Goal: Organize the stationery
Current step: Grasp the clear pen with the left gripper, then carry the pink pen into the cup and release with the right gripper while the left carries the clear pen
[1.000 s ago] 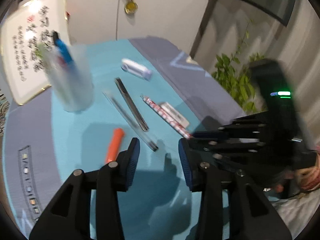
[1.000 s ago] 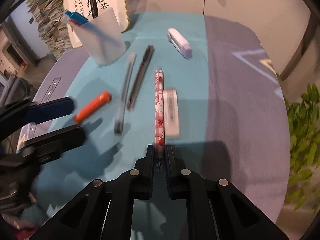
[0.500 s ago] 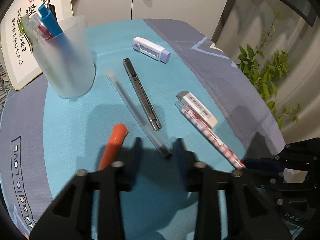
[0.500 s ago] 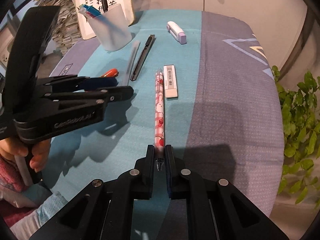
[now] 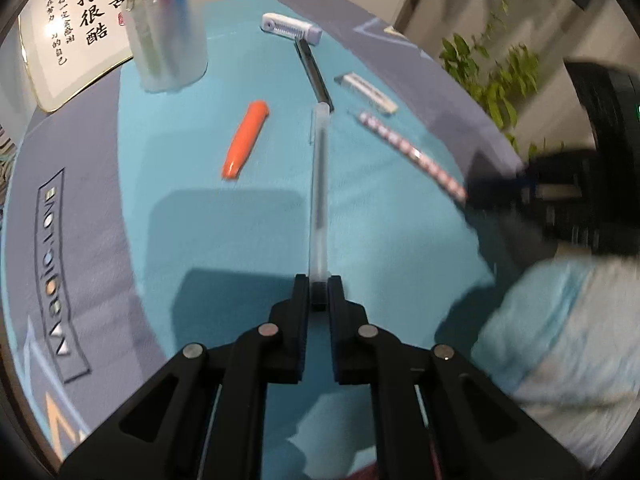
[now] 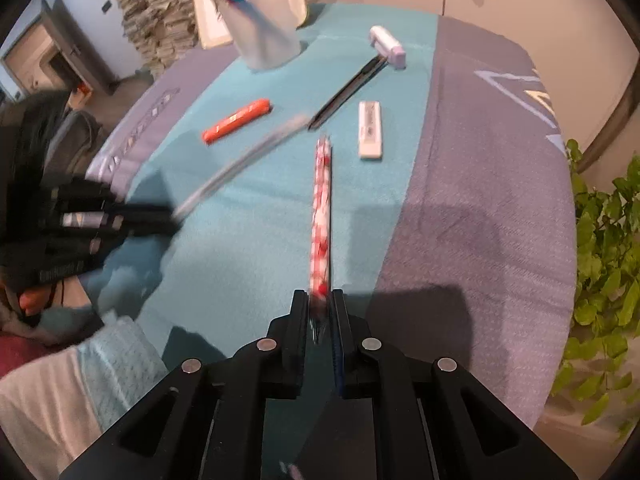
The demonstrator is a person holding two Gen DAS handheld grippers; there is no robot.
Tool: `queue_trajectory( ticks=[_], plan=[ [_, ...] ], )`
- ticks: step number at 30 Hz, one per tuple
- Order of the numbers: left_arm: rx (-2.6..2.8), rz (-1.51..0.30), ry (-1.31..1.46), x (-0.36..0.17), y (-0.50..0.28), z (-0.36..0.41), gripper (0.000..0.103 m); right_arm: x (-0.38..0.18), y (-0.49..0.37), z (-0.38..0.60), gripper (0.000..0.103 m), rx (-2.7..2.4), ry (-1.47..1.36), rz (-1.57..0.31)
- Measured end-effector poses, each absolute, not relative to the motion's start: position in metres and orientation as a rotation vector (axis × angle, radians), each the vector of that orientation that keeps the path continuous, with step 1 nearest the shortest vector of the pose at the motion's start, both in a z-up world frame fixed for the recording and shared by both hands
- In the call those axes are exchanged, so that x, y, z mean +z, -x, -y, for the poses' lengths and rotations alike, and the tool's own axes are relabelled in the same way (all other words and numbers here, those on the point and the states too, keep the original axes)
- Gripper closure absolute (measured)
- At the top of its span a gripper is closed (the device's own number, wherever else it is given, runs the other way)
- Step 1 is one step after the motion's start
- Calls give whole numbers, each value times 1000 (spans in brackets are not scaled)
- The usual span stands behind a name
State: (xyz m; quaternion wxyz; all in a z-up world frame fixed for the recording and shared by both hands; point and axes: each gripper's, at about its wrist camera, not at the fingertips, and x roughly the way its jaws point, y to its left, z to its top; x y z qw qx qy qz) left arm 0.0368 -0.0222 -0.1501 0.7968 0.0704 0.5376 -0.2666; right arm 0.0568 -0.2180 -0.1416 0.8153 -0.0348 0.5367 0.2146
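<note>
My left gripper (image 5: 319, 294) is shut on the near end of a clear pen (image 5: 320, 184), which points away from me over the teal cloth. My right gripper (image 6: 320, 308) is shut on a pink patterned pencil (image 6: 322, 208) that also points forward. The right wrist view shows the left gripper (image 6: 172, 216) at the left, holding the clear pen (image 6: 240, 160). A frosted pen cup (image 5: 168, 40) with several pens stands at the back left. Loose on the cloth lie an orange marker (image 5: 246, 140), a black utility knife (image 5: 314, 74), a white eraser (image 5: 366, 92) and a white correction tape (image 5: 292, 28).
A framed calligraphy board (image 5: 76, 36) leans behind the cup. The round table carries a teal and grey cloth (image 5: 120, 208), its edge at the right beside a green plant (image 6: 604, 240). A person's light-blue sleeve (image 5: 560, 320) is at the lower right. Stacked papers (image 6: 156, 20) stand beyond the table.
My left gripper went from open to shut on the clear pen's near end, and the pen turned to point straight ahead. The right gripper stayed shut on the pink pencil and shifted a little.
</note>
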Motion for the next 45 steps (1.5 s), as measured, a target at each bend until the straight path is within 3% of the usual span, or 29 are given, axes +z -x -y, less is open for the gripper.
queue_trajectory(
  ticks=[2, 4, 7, 9, 23, 26, 27, 31, 40, 44, 45],
  plan=[
    [-555, -1140, -181, -150, -34, 22, 95, -134, -63, 221, 87, 435, 40, -1110],
    [-540, -1113, -193, -148, -36, 24, 96, -126, -71, 220, 60, 420, 17, -1083],
    [-553, -1064, -183, -140, -47, 34, 86, -120, -83, 211, 56, 415, 11, -1053],
    [-545, -1047, -171, -137, -55, 40, 71, -121, -91, 201, 56, 408, 35, -1062],
    [-549, -1017, -172, -136, -86, 58, 71, -138, -121, 172, 64, 394, 124, -1123],
    [-551, -1022, -168, -136, -88, 57, 71, -144, -128, 167, 80, 385, 156, -1136],
    [-553, -1024, -168, -137, -89, 58, 71, -143, -127, 165, 92, 370, 182, -1116],
    [-563, -1036, -178, -141, -95, 66, 63, -137, -124, 172, 92, 379, 146, -1099],
    [-567, -1040, -247, -152, -123, 94, 62, -79, -87, 218, 92, 366, -22, -932],
    [-569, -1028, -285, -154, -124, 99, 68, -67, -74, 225, 93, 369, -54, -885],
    [-569, -1023, -301, -154, -123, 100, 89, -64, -72, 226, 92, 369, -57, -874]
  ],
)
